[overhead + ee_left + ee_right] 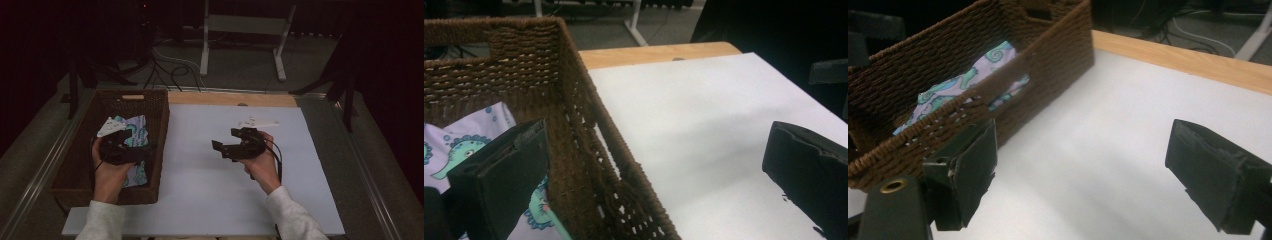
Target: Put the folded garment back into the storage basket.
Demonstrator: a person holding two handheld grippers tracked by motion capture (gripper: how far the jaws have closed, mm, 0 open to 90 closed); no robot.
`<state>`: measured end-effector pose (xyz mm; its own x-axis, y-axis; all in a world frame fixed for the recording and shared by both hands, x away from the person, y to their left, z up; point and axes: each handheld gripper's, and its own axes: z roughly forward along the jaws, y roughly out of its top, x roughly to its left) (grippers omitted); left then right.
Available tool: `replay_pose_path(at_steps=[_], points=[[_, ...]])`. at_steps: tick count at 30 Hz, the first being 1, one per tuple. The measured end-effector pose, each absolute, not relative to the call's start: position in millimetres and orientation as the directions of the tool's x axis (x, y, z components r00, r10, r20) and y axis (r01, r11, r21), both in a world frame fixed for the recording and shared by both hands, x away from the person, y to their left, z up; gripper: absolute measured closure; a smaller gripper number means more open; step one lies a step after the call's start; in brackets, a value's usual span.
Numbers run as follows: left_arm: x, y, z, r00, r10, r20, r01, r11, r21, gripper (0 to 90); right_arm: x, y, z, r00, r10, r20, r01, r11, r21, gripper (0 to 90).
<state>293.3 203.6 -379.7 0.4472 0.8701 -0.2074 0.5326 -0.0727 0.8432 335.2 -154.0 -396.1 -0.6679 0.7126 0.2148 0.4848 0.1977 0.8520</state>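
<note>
A brown wicker basket [161, 131] [589, 140] [1058, 45] stands at the table's left. In it lies a lilac cloth [136, 131] [454, 145] [968, 80] printed with teal seahorses. My left gripper [131, 148] [659, 175] hovers over the basket, open; one jaw is above the cloth, the other beyond the basket's right wall, over the white top. My right gripper [225, 139] [1093, 175] is held above the middle of the white table top [210, 200], open with nothing between its jaws, pointing toward the basket.
A wooden strip [230, 98] borders the table's far edge. Behind it a white metal stand [205, 45] and loose cables [170, 65] rest on the floor. Dark stands flank the table on both sides.
</note>
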Motion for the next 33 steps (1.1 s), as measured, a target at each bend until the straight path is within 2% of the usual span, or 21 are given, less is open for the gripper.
replay_pose_path(at_steps=[7,16,19,33], points=[[286,202,-384,0.446,0.876,-0.184,0.523,-0.088,0.848,0.0,326,-190,-400,-0.654,0.739,0.163,0.440,0.196,0.877,13.5],[272,202,-392,0.462,0.869,-0.176,0.484,-0.081,0.871,0.0,306,-234,-406,-0.635,0.754,0.166,0.424,0.160,0.892,13.5],[269,202,-394,0.471,0.866,-0.167,0.469,-0.085,0.879,0.0,299,-243,-408,-0.635,0.759,0.144,0.402,0.166,0.900,13.5],[258,202,-403,0.483,0.863,-0.149,0.446,-0.096,0.890,0.0,278,-276,-416,-0.616,0.771,0.164,0.382,0.110,0.918,13.3]])
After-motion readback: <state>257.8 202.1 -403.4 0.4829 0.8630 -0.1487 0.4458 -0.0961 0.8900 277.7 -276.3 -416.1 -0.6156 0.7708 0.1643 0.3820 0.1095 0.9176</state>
